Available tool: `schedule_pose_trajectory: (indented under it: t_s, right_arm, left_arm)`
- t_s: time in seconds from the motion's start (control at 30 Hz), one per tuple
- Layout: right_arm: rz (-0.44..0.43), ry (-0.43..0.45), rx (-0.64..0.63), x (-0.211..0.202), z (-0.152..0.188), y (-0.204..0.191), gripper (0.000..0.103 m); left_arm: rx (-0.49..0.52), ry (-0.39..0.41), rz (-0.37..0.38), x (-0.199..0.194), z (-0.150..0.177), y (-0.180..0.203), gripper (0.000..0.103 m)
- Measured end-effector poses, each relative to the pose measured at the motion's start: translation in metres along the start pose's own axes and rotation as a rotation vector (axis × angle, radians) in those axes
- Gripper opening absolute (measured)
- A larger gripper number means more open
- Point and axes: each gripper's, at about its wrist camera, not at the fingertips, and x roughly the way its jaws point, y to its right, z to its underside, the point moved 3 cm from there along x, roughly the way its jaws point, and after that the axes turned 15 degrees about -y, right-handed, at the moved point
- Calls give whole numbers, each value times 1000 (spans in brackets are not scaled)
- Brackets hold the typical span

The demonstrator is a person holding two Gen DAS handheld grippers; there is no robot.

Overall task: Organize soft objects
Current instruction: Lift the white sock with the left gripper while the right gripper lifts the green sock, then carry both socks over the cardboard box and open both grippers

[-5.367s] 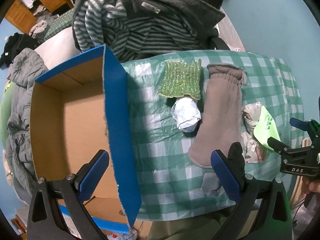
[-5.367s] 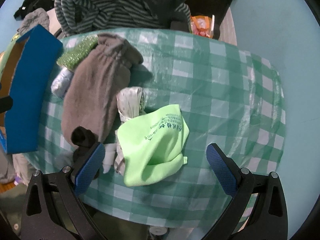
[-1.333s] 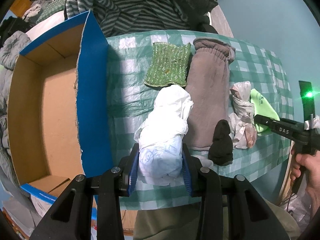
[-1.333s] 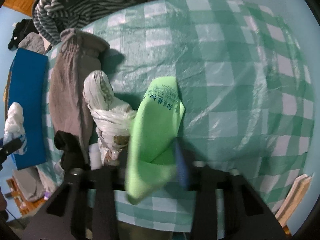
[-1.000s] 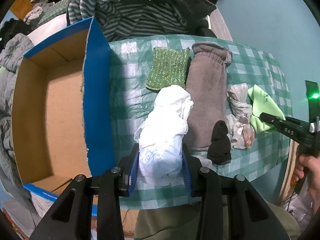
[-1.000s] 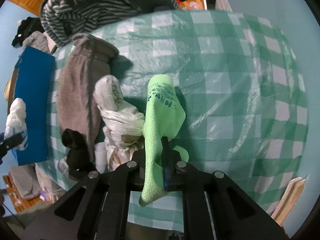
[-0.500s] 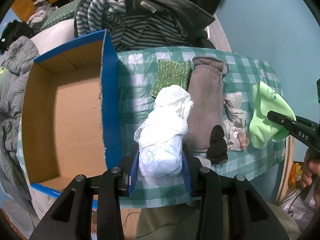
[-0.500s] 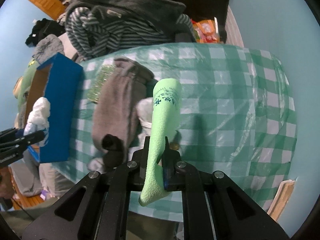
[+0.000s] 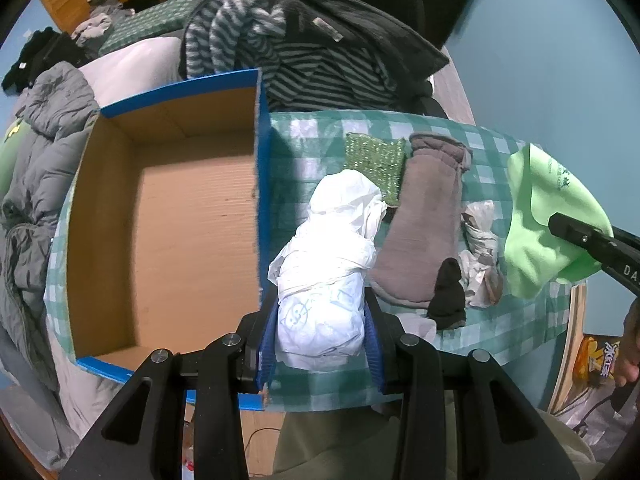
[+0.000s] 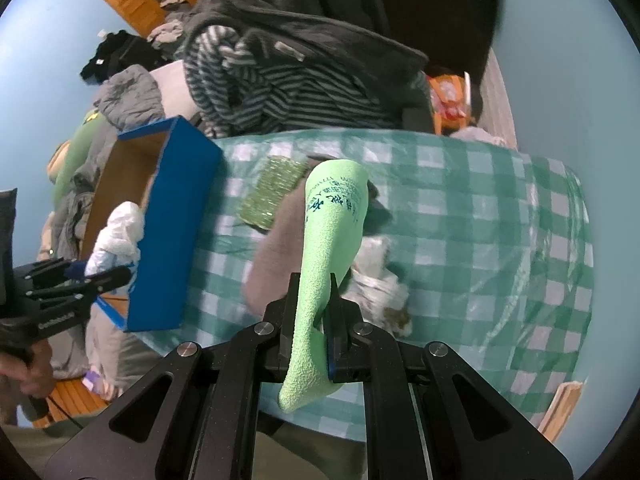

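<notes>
Nothing in the cardboard box point(image 9: 168, 232) yet. Left tongs point(image 9: 320, 332) clenched on a white bundle point(image 9: 332, 256) beside the box wall; right tongs point(image 10: 312, 320) clenched on a green cloth point(image 10: 328, 240), lifted above the surface point(image 10: 480, 220). Still lying there: grey mitten point(image 9: 424, 224), green scrubber point(image 9: 374, 160), black sock point(image 9: 448, 292), crumpled bag point(image 9: 480, 248).

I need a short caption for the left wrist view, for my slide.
Left gripper holds a white bundle beside the open blue box; right gripper lifts a green cloth.

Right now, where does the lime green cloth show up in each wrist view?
Left wrist: lime green cloth at far right, hanging from the right tongs.
Right wrist: cloth at centre, pinched between the tongs.
Shared landmark: the blue cardboard box.
</notes>
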Motion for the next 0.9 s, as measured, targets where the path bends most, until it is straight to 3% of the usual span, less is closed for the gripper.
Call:
schedule_pose_trajectory:
  t_s: [0.9]
  right_arm:
    - [-49, 12, -260, 3, -46, -146, 9]
  left_arm:
    - [-171, 30, -6, -12, 21, -90, 38]
